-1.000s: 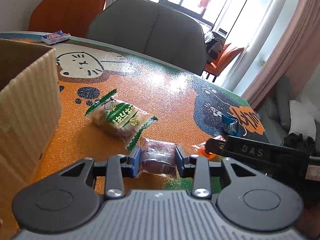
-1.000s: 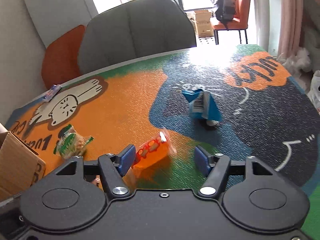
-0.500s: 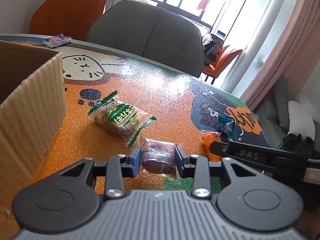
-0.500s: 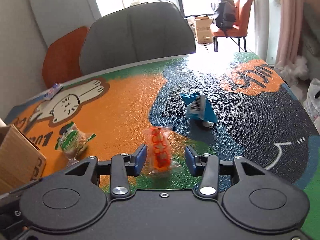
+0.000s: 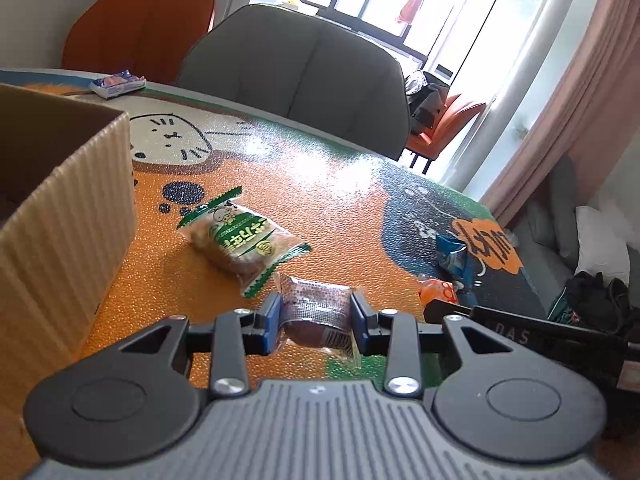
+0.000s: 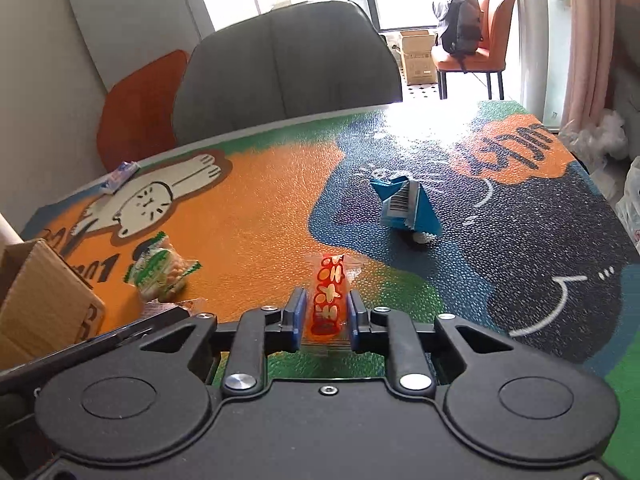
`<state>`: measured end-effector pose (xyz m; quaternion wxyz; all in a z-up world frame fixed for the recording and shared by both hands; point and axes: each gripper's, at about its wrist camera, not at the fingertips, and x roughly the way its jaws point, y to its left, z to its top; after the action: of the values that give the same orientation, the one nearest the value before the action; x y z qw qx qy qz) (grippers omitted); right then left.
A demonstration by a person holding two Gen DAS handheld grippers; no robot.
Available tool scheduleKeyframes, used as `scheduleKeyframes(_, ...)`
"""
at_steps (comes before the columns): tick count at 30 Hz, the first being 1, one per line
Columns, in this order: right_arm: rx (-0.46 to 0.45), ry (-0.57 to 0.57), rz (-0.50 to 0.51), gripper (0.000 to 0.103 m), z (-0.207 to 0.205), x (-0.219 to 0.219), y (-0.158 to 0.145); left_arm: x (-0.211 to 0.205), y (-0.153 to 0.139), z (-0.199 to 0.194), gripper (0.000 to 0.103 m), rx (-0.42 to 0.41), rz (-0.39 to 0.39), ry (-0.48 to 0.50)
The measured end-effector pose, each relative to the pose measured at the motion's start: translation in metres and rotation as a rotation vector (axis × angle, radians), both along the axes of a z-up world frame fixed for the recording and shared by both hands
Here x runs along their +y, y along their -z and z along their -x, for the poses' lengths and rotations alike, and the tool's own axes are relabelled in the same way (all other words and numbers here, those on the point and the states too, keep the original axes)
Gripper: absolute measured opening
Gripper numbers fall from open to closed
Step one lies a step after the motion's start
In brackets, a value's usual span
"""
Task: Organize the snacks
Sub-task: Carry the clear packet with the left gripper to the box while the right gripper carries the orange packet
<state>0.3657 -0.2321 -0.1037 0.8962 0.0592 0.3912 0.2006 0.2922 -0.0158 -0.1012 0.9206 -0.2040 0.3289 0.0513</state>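
Observation:
My left gripper [image 5: 316,322] is shut on a clear packet with a brown snack [image 5: 316,312], held above the table. My right gripper [image 6: 327,318] is shut on an orange-red snack packet [image 6: 329,300], standing on end between the blue pads. A green-and-clear snack bag [image 5: 240,238] lies on the orange mat ahead of the left gripper; it also shows in the right wrist view [image 6: 160,270]. A blue snack packet [image 6: 406,208] lies on the dark mat. A cardboard box [image 5: 60,216] stands open at the left.
A small blue-and-white packet [image 5: 116,82] lies at the table's far edge. A grey chair [image 6: 284,68] and an orange chair [image 5: 136,32] stand behind the table. The right gripper's body [image 5: 520,336] is close beside my left gripper.
The right jaws closed on the orange-red packet, which turned upright between the pads. My left gripper rose and shifted slightly with the brown snack packet in it.

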Motion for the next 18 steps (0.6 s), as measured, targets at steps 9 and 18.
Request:
scheduleKeyframes(9, -0.038, -0.004, -0.032, 0.020, 0.030, -0.007, -0.026, -0.003, -0.025, 0.024, 0.035, -0.034, -0.024, 0.007)
scheduleKeyframes(18, -0.090, -0.024, -0.070, 0.020, 0.062, -0.006, -0.054, -0.002, -0.054, 0.051, 0.035, -0.072, -0.048, 0.014)
